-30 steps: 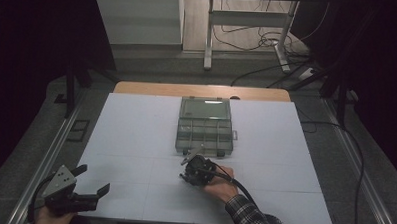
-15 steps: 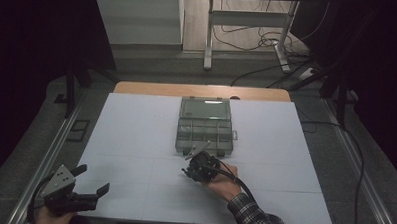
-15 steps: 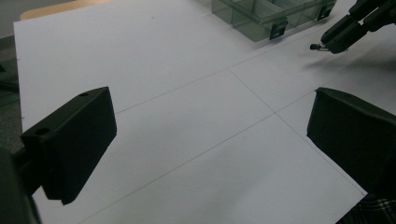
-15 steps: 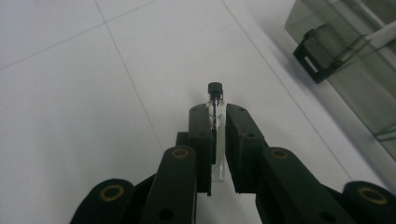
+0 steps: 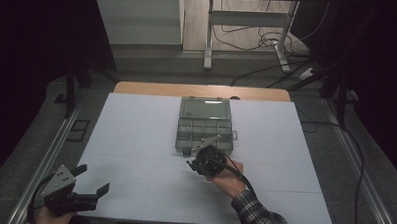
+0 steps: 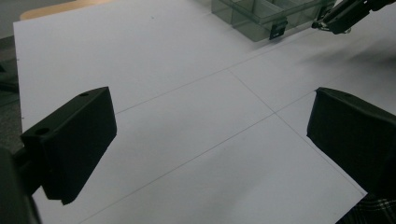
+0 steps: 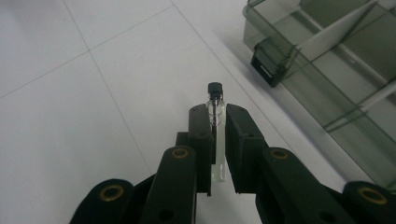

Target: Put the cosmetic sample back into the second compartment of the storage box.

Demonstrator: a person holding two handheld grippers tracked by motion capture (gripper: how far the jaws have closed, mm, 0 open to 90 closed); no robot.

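While the left gripper (image 5: 91, 196) hovers over the near left corner of the white counter (image 5: 135, 140) with its jaws spread wide and nothing between them, the right gripper (image 7: 217, 128) has its jaws closed on a small glass vial (image 7: 216, 135). The vial is slender and clear, topped by a little black cap that pokes out just beyond the jaw tips; its transparent body runs back between the two black pads, and whether it holds anything cannot be told. In the high view the right gripper (image 5: 201, 154) sits near the middle of the counter, just at the near edge of a grey translucent compartment box (image 5: 205, 127) whose lid stands open toward the far side. In the right gripper view the vial's cap points toward the bare white surface, with the box's dark latch (image 7: 268, 58) and divided compartments off to the right. The person's right sleeve (image 5: 260, 216) is plaid.
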